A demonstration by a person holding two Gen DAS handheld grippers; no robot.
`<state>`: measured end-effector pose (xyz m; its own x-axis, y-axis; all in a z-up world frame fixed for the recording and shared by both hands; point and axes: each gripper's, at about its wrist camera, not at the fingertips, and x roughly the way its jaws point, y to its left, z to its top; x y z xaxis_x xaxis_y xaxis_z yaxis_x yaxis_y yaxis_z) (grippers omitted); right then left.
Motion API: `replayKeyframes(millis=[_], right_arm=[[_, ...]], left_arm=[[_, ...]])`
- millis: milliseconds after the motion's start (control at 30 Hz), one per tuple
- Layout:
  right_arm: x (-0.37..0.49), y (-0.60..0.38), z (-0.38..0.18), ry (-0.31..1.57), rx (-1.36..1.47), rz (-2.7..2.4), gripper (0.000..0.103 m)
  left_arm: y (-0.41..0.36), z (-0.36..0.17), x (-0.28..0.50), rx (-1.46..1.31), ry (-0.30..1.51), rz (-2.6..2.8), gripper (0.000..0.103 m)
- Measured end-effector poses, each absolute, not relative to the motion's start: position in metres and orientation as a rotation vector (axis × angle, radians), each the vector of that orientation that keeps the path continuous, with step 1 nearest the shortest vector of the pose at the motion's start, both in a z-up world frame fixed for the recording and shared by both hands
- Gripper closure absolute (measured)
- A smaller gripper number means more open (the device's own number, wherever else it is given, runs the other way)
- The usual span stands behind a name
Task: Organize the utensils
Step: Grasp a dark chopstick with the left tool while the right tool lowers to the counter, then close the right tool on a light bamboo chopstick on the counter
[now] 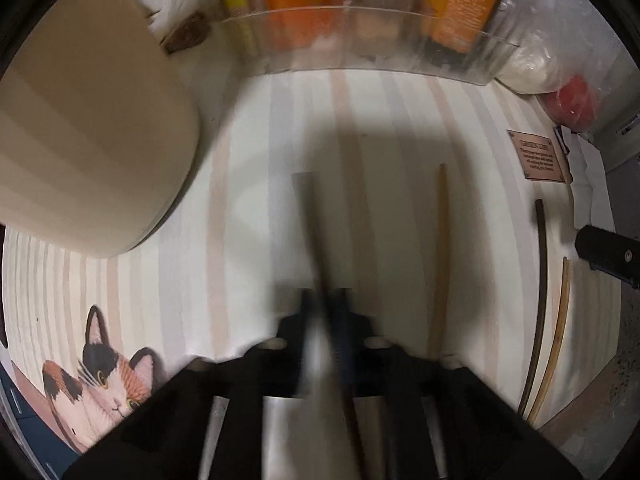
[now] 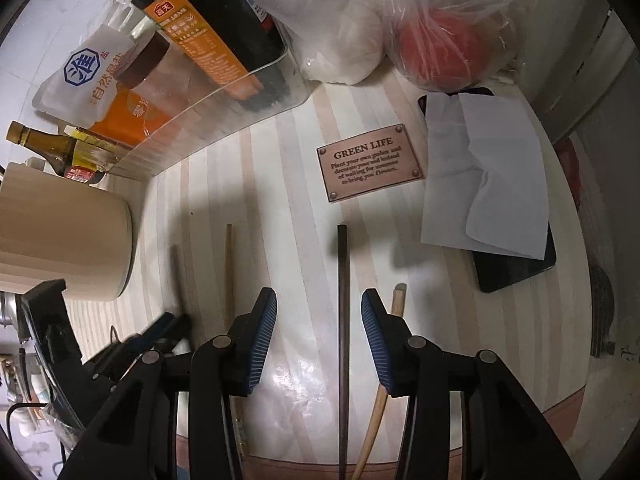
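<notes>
Chopsticks lie scattered on the striped mat (image 2: 280, 208) in front of me. My left gripper (image 1: 324, 304) has pinched its fingers onto a dark chopstick (image 1: 306, 208), blurred in its view. My right gripper (image 2: 319, 320) stands half open, a second dark chopstick (image 2: 343, 300) lying untouched between its pads, a pale one (image 2: 396, 300) beside it.

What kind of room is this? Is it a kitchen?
Probably a kitchen counter or a dining table at home. A clear bin holds sauce bottles and a salt bag, chopsticks lie on the striped mat, and bagged food sits at the back.
</notes>
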<state>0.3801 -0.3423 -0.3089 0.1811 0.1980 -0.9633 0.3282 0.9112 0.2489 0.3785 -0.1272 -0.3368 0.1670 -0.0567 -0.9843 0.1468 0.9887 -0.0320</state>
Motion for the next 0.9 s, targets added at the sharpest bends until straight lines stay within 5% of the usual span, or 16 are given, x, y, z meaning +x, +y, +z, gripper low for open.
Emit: replayKeyframes(millis=[467,533,667,900], right_arm=[[0.422,-0.231,-0.349,1.523,0.263,0.000,0.057],[0.420,-0.220,-0.352,1.526,0.191,-0.044,0.076],[0.411,-0.206,-0.352,1.536,0.135,-0.057,0.094],[0.381,-0.190,-0.350,1.569,0.105,0.010,0.096]], left_arm=[[0.014,-0.335,0.326,-0.036,1.441,0.033,0.100],[0.020,-0.335,0.324,-0.047,1.440,0.035,0.100],[0.028,-0.332,0.316,-0.060,1.427,0.027,0.100],[0.028,-0.332,0.316,-0.060,1.420,0.007,0.100]])
